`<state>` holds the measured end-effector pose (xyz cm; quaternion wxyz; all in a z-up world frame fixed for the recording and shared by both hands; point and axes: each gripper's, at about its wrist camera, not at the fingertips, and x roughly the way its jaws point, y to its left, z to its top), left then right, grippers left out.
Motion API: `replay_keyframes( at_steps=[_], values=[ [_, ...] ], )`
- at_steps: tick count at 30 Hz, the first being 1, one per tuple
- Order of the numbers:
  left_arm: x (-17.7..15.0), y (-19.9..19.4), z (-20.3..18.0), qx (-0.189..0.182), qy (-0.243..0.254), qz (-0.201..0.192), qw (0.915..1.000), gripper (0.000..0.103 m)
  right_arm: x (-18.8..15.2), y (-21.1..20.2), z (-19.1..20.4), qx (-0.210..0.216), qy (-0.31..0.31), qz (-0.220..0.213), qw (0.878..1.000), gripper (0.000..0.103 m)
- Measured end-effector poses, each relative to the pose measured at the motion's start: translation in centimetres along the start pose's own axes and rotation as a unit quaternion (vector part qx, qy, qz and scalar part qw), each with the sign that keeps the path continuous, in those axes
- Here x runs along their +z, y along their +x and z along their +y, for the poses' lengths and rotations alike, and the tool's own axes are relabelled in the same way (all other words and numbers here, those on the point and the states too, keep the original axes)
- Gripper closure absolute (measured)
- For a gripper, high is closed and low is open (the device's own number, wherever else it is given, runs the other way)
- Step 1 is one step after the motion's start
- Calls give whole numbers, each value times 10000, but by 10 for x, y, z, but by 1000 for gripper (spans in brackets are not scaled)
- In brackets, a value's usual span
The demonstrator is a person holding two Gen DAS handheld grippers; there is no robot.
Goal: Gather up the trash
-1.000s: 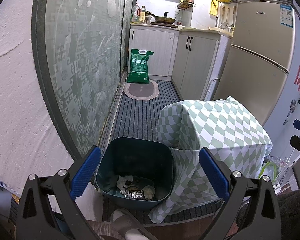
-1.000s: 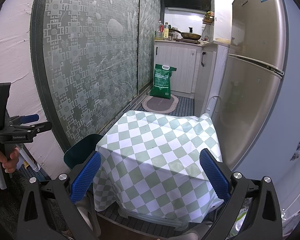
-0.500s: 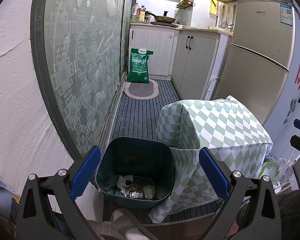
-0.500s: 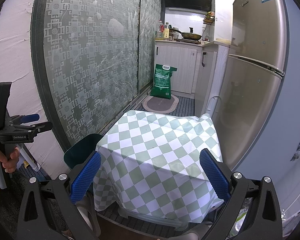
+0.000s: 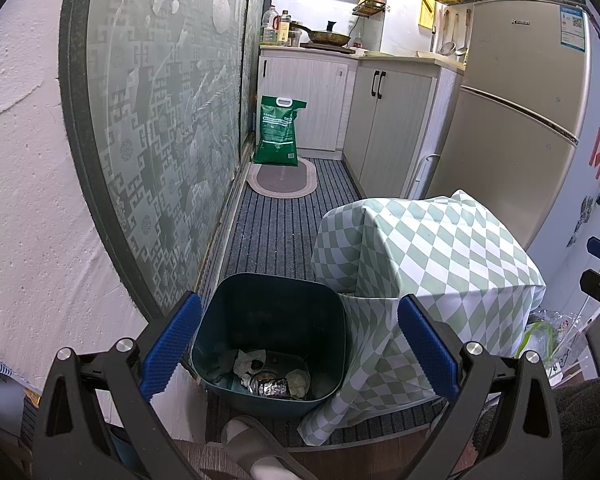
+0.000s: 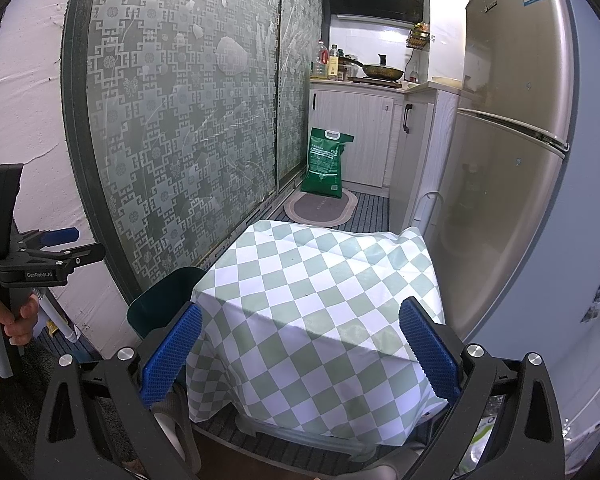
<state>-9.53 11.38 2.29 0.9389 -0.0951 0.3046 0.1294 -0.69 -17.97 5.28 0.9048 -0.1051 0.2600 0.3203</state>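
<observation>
A dark teal trash bin (image 5: 272, 312) stands on the floor by the glass door. Crumpled paper and foil trash (image 5: 270, 376) lie at its bottom. My left gripper (image 5: 300, 344) is open and empty, held above the bin's near side. My right gripper (image 6: 300, 348) is open and empty, held over a box draped in a green-and-white checked cloth (image 6: 320, 304). The bin's rim (image 6: 160, 304) shows left of the cloth in the right wrist view. The left gripper (image 6: 56, 248) also shows at the far left there.
The checked cloth box (image 5: 428, 264) stands right of the bin. A fridge (image 5: 512, 120) is on the right, a patterned glass door (image 5: 160, 120) on the left. A green sack (image 5: 278, 132) and an oval mat (image 5: 282, 178) lie near the far cabinets. A slippered foot (image 5: 256, 452) is below the bin.
</observation>
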Motion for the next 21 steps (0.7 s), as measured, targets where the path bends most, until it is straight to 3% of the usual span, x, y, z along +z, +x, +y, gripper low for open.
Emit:
replay_keyframes(
  at_steps=[21],
  values=[
    [-4, 0, -1, 59, 28, 23, 10000, 3, 0, 0, 1, -1, -9, 2, 10000, 3]
  ],
)
